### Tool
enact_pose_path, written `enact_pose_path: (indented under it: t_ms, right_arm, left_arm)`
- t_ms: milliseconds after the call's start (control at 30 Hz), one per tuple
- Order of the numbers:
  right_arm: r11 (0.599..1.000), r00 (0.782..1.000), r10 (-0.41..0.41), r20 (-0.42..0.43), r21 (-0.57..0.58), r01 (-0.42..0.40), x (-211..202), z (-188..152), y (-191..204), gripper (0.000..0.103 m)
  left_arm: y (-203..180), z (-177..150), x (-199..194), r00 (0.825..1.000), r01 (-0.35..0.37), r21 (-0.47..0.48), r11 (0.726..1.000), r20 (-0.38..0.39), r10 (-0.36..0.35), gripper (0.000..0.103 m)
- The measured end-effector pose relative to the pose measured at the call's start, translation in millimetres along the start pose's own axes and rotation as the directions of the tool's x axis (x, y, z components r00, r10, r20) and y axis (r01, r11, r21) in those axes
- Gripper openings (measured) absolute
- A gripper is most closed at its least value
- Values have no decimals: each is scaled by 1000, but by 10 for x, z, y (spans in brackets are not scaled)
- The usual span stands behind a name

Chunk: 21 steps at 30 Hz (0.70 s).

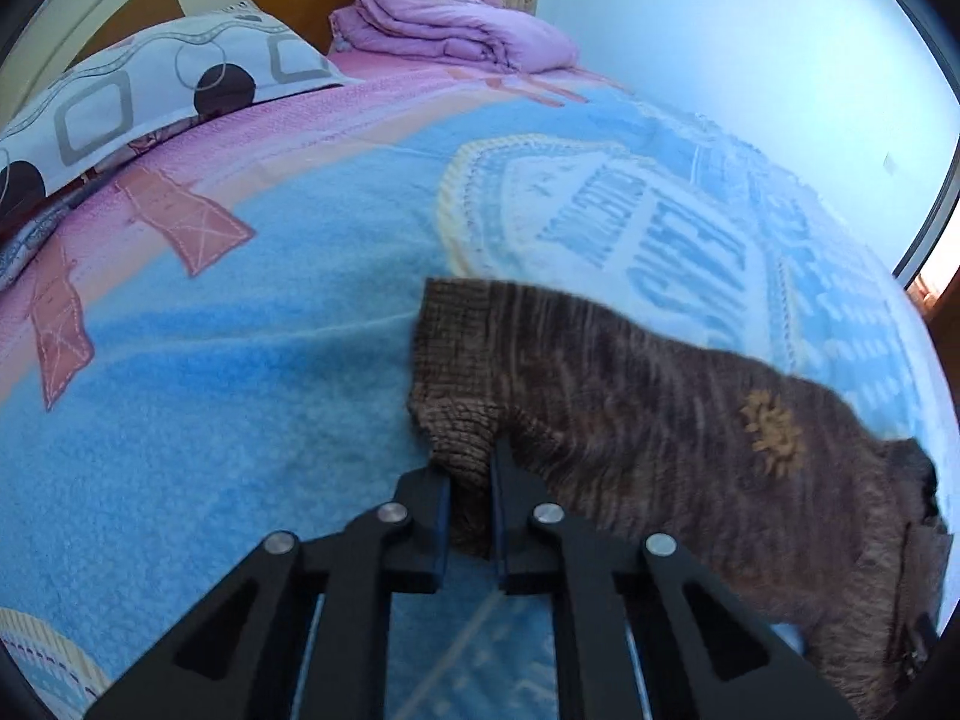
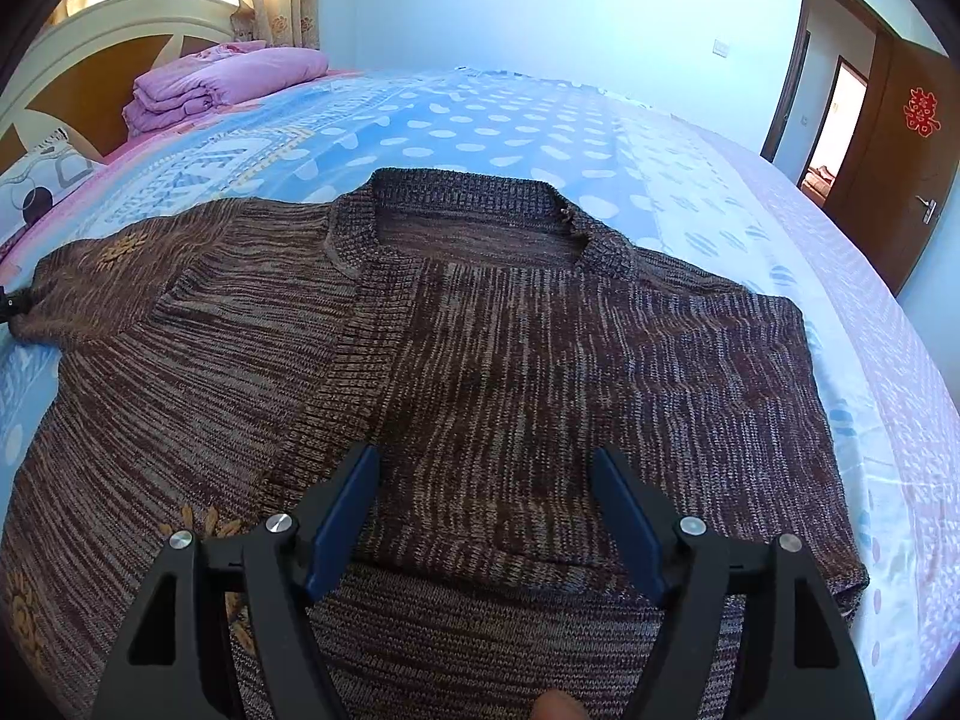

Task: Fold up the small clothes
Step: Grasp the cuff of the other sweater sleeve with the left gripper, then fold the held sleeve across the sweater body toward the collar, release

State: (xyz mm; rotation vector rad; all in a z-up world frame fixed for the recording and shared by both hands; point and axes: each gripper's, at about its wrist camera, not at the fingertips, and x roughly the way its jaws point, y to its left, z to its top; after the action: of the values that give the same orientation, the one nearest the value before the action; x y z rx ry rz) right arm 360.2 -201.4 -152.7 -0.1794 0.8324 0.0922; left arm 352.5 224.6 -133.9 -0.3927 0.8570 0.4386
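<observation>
A small brown knitted sweater (image 2: pixel 480 360) lies spread on the blue bedspread (image 2: pixel 480 120), collar away from me, its right sleeve folded over the body. My right gripper (image 2: pixel 486 462) is open and empty, held just above the sweater's lower middle. My left gripper (image 1: pixel 471 468) is shut on the ribbed cuff of the sweater's left sleeve (image 1: pixel 600 396) and holds it a little above the bed; the sleeve stretches off to the right. The tip of the left gripper (image 2: pixel 9 303) shows at the far left edge of the right wrist view.
A folded purple quilt (image 1: pixel 456 24) and a patterned pillow (image 1: pixel 150 90) lie by the headboard (image 2: pixel 90 42). The bedspread (image 1: pixel 210 360) extends left of the sleeve. A brown door (image 2: pixel 900 150) stands open at the far right.
</observation>
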Motion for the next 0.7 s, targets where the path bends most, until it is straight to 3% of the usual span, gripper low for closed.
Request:
enact_pose_path:
  t_ms: [233,400,700]
  right_arm:
    - [1000,1000,4,-5,9,-4,12,0,-11,77]
    - [993,997,73,12,87,-74,-75,15,-199,79]
    - [988,993,85,76,122,-94,-572,15,-566,79]
  left_arm:
    - [-74,111,-288,997,65,-7,998,51,-65,11]
    - [-204,186,-460,992,115,10,993,59,-115,11]
    - [-679,274,-947,965,235,84,968,100,-243,11]
